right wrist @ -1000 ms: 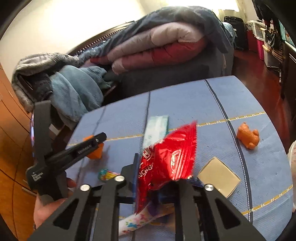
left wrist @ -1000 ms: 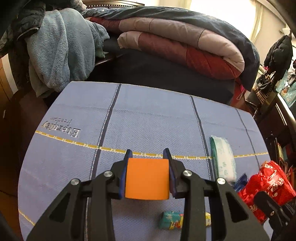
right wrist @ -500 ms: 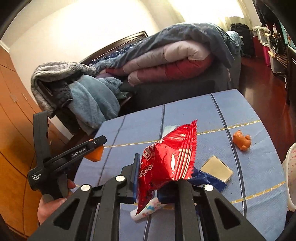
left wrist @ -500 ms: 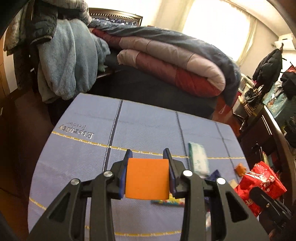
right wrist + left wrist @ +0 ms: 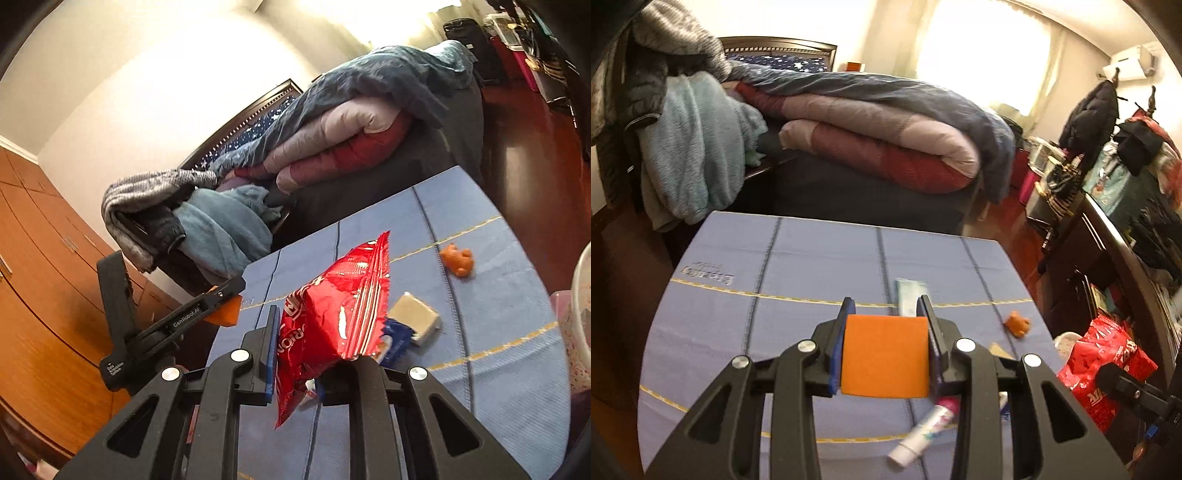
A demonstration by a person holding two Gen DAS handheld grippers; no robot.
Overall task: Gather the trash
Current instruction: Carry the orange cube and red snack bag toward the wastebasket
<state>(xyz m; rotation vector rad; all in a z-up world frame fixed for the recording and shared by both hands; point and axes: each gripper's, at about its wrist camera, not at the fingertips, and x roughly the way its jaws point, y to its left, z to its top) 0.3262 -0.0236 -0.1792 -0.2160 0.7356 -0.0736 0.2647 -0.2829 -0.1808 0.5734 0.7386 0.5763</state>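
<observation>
My left gripper (image 5: 885, 314) has its jaws clamped on an orange block (image 5: 885, 355). The block sits square between the two jaws and fills the gap from side to side. It is up in the air above the blue surface (image 5: 812, 266).

My right gripper (image 5: 314, 332) has its jaws squeezed together on a red snack bag (image 5: 332, 321). The bottom of the bag is pinched between the jaws, and the rest sticks up and leans to the right. In the left view I can see this red bag off at the right edge, past the side of the surface.

Other bits lie on the surface. A white tube (image 5: 923, 432) with a pink cap lies under my left jaws, near the front edge. A pale green packet (image 5: 908, 295) lies flat just past my left jaws. A small orange toy (image 5: 458, 260) sits near the right side. A flat silver packet (image 5: 415, 317) lies close to the red bag, with a dark blue wrapper (image 5: 397, 338) beside it.
</observation>
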